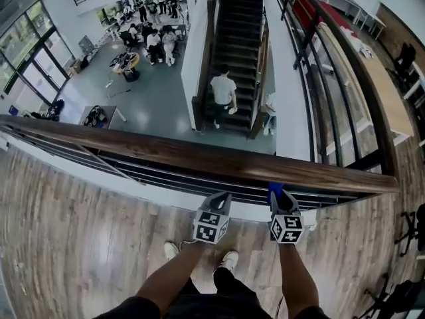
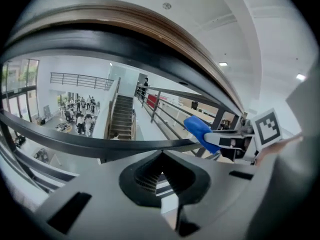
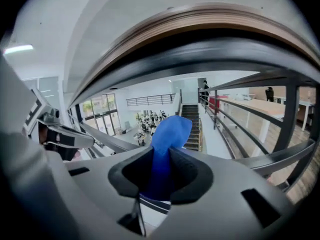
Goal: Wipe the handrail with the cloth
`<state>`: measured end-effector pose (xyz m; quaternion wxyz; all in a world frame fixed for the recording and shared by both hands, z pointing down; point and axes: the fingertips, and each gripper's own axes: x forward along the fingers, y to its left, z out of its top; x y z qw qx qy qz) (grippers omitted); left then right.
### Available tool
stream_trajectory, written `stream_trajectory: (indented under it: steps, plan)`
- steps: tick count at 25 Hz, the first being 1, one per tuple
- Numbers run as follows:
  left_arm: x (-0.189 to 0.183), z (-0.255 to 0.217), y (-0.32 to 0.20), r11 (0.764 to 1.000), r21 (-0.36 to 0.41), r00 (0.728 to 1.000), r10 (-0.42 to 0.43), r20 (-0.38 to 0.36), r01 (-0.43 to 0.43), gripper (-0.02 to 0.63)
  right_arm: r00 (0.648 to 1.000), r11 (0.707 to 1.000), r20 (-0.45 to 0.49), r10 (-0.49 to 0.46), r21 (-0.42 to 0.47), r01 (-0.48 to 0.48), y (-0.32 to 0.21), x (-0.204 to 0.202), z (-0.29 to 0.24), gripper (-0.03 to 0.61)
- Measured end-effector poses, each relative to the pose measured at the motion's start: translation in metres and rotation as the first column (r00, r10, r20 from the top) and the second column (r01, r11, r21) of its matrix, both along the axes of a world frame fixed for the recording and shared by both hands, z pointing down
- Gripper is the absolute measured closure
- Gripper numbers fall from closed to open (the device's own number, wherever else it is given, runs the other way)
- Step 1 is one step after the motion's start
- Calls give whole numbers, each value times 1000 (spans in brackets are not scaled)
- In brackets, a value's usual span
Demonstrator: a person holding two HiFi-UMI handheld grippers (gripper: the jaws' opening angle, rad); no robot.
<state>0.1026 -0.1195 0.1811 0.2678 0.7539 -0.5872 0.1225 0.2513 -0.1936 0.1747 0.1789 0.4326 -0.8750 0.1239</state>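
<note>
A brown wooden handrail runs across the head view above dark metal bars, at the edge of an upper floor. My right gripper is shut on a blue cloth, which sticks up just below the rail. In the right gripper view the blue cloth stands pinched between the jaws, under the handrail. My left gripper hangs just left of the right one, below the rail, its jaws closed with nothing between them. The left gripper view shows the cloth off to its right.
Beyond the rail is a drop to a lower hall with a staircase, a person at its foot and several people around tables. A side railing runs away on the right. I stand on wood flooring.
</note>
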Motion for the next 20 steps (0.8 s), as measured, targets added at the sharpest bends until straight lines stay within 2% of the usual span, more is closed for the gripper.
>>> stream_trajectory:
  steps: [3,7,14,17,20]
  plan:
    - [-64,14,33,999,7,997,-47,56,47,611,995,995,41,-95,16,94,35,-81,4,479]
    - [-158,30,74,984,-28,984,-172,51,174,611,968,972,93,-235,-5,236,82,-191,15,479]
    - [-295,60,144,927,-74,929,-366,42,369,611,888,886,69,-454,-67,459,156,-350,56,479]
    - [-352,76,172,898,-78,902,-430,45,433,611,876,870,46,-480,-100,482,180,-406,81,479]
    - [-414,96,197,870,-74,873,-484,65,488,611,901,889,46,-432,-143,434,192,-454,113,479]
